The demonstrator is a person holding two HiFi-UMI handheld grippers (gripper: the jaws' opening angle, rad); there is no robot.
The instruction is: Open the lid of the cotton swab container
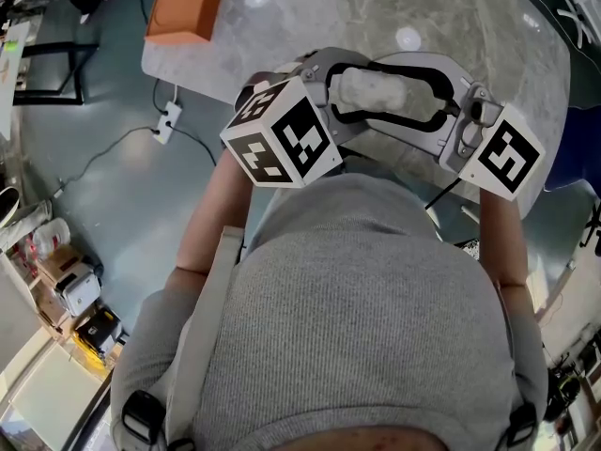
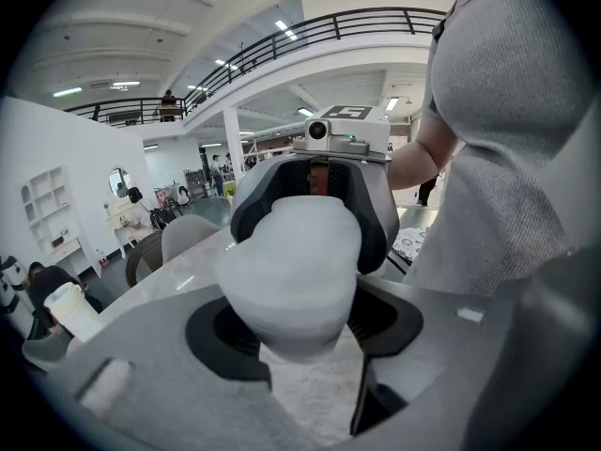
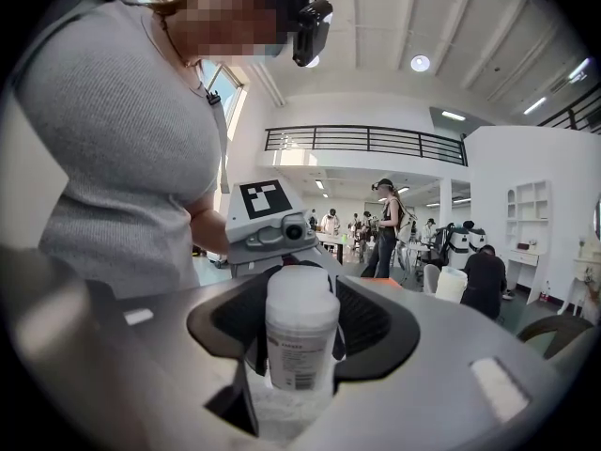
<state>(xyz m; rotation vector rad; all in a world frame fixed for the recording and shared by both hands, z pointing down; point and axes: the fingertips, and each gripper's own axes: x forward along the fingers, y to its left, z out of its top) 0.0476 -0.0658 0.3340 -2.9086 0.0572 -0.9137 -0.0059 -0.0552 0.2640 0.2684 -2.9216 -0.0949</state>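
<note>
While the 2 grippers meet tip to tip in the head view, 1 cotton swab container (image 1: 376,94) lies lengthwise between them, above the marble table (image 1: 282,26). The left gripper (image 1: 362,97) has the container deep between its 2 jaws, and the right gripper (image 1: 437,101) reaches in from the opposite side. Each carries 1 cube: the left marker cube (image 1: 282,134) and the right marker cube (image 1: 507,158). 1 orange box (image 1: 183,7) sits on the table well beyond the left gripper, off to its left. 1 power strip (image 1: 167,120) lies on the floor, also to that gripper's left.

Seen in the left gripper view, the cotton swab container (image 2: 291,275) shows a plain white rounded end. It fills the gap between this gripper's 2 dark pads, which stand fairly wide and clamp it on both sides. Past it, the right gripper's 2 jaws flank the far end.

Seen in the right gripper view, the cotton swab container (image 3: 302,341) shows 1 printed label on its near end. That end sits between this gripper's 2 ribbed pads, with the jaws wide yet closed against its sides. Which end bears the lid I cannot tell.
</note>
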